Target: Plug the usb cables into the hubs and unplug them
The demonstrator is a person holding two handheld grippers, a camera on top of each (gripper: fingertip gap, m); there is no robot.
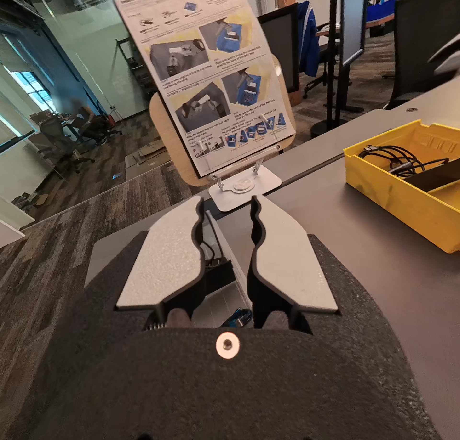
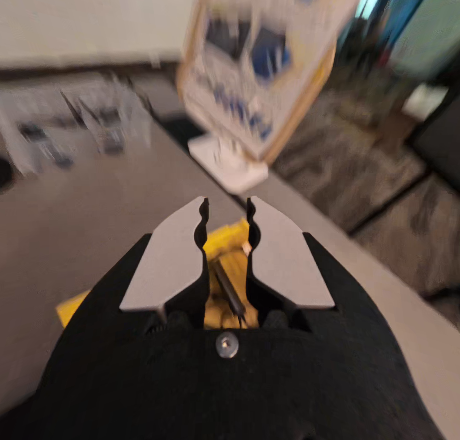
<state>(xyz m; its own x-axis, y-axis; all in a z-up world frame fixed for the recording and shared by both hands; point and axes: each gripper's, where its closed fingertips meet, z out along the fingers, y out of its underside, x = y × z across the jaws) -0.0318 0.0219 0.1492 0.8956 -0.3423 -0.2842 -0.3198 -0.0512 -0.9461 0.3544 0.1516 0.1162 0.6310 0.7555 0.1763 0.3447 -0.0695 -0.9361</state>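
Hovering over grey desk [image 1: 348, 291], office carpet [image 1: 74, 216] beyond; my L gripper [image 1: 227, 200] + R gripper [image 2: 227, 201] parted, empty.
Black usb cables [image 1: 390, 158] coiled in yellow bin [image 1: 398, 204].

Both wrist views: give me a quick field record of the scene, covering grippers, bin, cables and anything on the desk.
left gripper: open, empty, above the desk edge
right gripper: open, empty, above the yellow bin; view motion-blurred
yellow bin: on the grey desk, right of the left gripper
black cables: coiled in the bin's rear compartment
instruction sheet on stand: upright at the desk's far edge
hubs: cannot identify any
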